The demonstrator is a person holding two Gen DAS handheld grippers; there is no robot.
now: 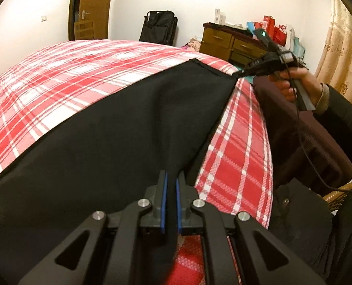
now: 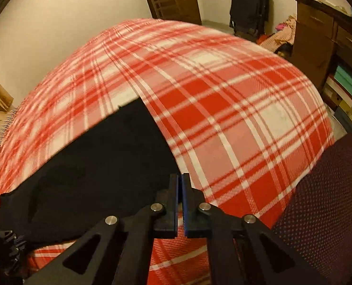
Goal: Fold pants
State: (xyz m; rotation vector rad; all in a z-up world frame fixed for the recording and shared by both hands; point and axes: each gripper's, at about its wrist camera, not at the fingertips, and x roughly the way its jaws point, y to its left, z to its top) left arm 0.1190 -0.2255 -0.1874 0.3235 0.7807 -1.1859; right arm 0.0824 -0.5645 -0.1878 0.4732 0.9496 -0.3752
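Left wrist view: black pants lie spread on the red-and-white plaid bed cover, running from the near left up to a far right corner. My left gripper has its blue pads pinched on a ridge of the cloth at the near edge; fabric passes between the fingers, so I log it as clamped on the pants. The right gripper, held by a hand, bites the far right corner, and the edge between the two grips looks taut. I judge both holds are there to lift one side evenly for a fold.

Right wrist view: the pads of the right gripper are nearly touching, with the dark cloth's corner at the tips. The pants lie to the left; a dark chair seat sits near right.
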